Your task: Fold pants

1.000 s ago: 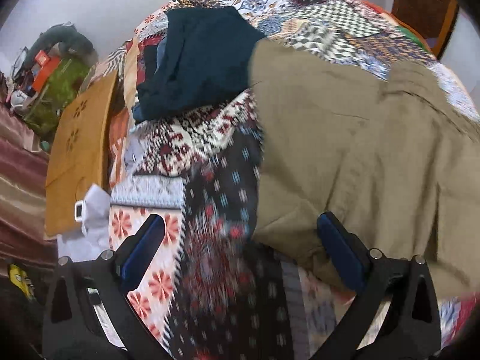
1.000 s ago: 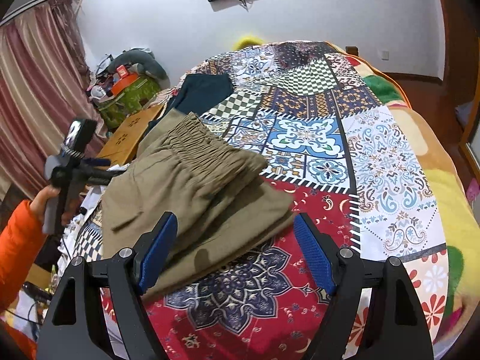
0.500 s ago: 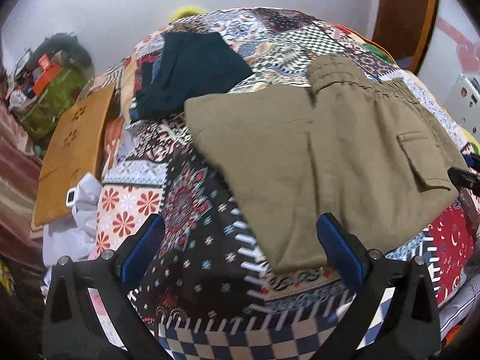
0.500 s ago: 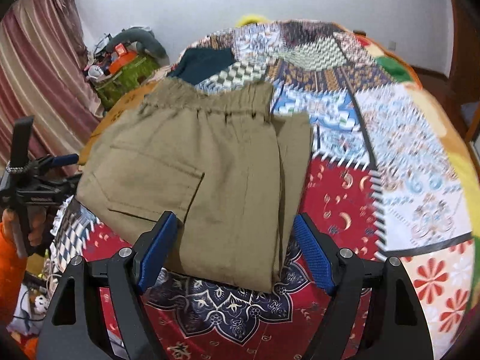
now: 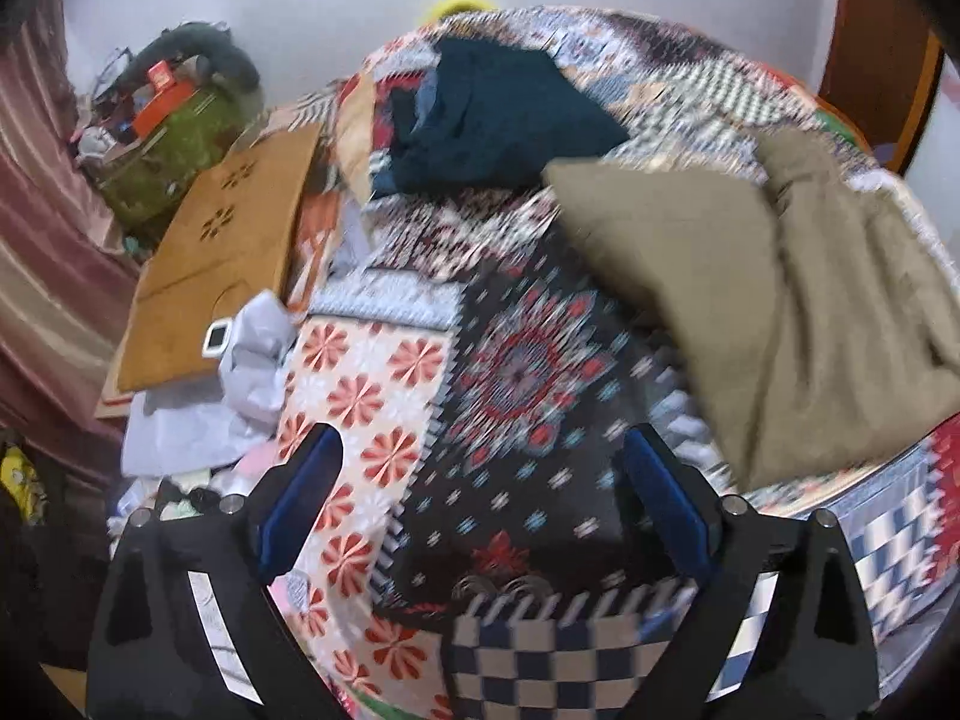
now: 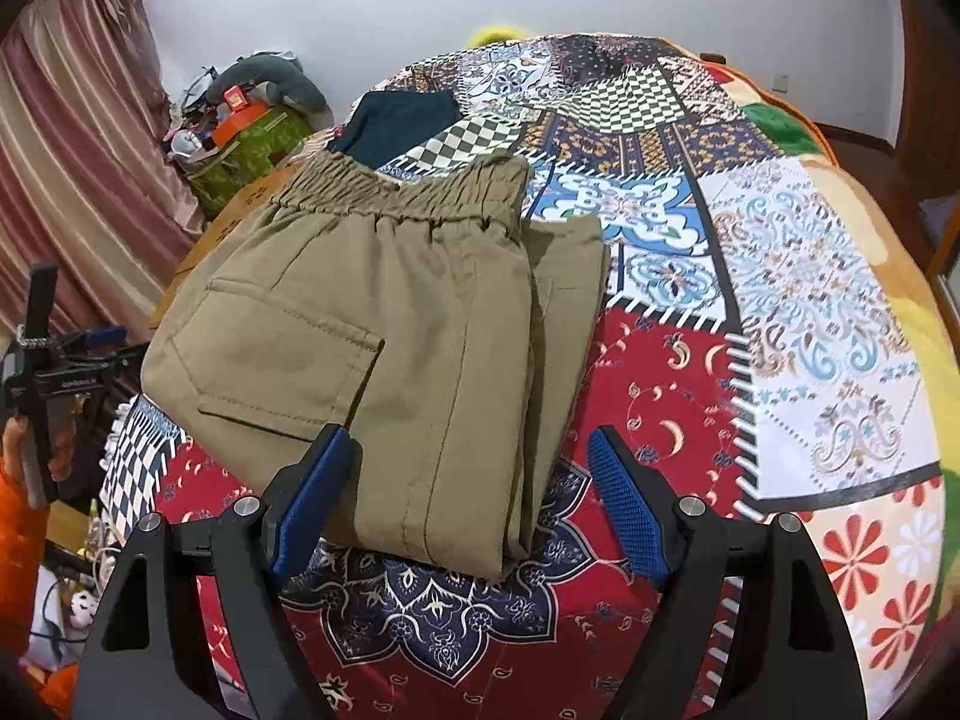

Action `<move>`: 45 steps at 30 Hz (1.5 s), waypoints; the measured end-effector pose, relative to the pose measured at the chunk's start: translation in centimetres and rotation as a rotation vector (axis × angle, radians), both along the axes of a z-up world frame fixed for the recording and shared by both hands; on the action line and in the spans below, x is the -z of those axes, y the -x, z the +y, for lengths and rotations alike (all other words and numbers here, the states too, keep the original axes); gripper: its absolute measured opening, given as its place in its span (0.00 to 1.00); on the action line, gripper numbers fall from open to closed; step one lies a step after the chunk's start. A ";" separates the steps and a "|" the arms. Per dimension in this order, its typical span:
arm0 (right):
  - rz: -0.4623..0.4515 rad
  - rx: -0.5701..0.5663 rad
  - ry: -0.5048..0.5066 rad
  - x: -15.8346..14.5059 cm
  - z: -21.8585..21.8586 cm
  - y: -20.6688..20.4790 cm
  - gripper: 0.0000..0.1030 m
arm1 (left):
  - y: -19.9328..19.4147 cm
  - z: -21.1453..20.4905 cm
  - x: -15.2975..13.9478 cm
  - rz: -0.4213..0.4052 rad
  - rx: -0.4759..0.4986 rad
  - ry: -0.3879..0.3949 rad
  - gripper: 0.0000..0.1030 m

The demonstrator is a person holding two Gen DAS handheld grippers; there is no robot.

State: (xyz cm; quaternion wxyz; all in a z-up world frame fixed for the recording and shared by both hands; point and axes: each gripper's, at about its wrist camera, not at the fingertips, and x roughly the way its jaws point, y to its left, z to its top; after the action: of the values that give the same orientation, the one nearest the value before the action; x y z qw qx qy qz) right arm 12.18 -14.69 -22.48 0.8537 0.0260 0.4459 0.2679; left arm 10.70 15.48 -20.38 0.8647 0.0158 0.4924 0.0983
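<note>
The khaki pants (image 6: 390, 324) lie folded into a compact rectangle on the patchwork bedspread (image 6: 780, 312), elastic waistband at the far end, back pocket up. In the left wrist view the pants (image 5: 780, 300) lie at the right. My right gripper (image 6: 468, 492) is open and empty, just above the near edge of the pants. My left gripper (image 5: 480, 510) is open and empty over the bedspread (image 5: 516, 360), left of the pants; it also shows at the left edge of the right wrist view (image 6: 54, 360).
A dark teal garment (image 5: 498, 114) lies folded at the far side of the bed, also in the right wrist view (image 6: 396, 126). A brown cardboard board (image 5: 216, 264), white crumpled items (image 5: 252, 354) and a cluttered green box (image 5: 174, 144) sit left of the bed. Curtain at left.
Both grippers have pulled back from the pants. The left wrist view has swung left and is blurred by motion. The pants stay folded in place.
</note>
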 end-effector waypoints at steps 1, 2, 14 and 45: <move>-0.004 0.002 0.004 -0.2 0.0 -0.1 0.75 | -0.3 -0.3 -0.5 -0.012 0.010 0.014 0.93; -0.012 0.005 0.005 -0.6 0.0 -0.3 0.75 | -0.7 -0.7 -1.3 -0.031 0.025 0.028 0.93; -0.143 -0.068 -0.083 -4.8 3.4 -2.6 0.59 | -7.6 -9.5 -5.1 -0.141 0.271 0.137 0.71; -0.001 -0.045 0.016 1.1 -1.0 -2.7 0.38 | -4.1 -3.7 1.0 -0.059 0.233 0.336 0.56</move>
State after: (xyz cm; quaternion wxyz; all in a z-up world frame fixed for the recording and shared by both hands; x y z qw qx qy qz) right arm 14.86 -15.65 -23.58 0.8479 0.0090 0.4480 0.2834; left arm 14.78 11.77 -21.38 0.8748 -0.0745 0.4710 -0.0856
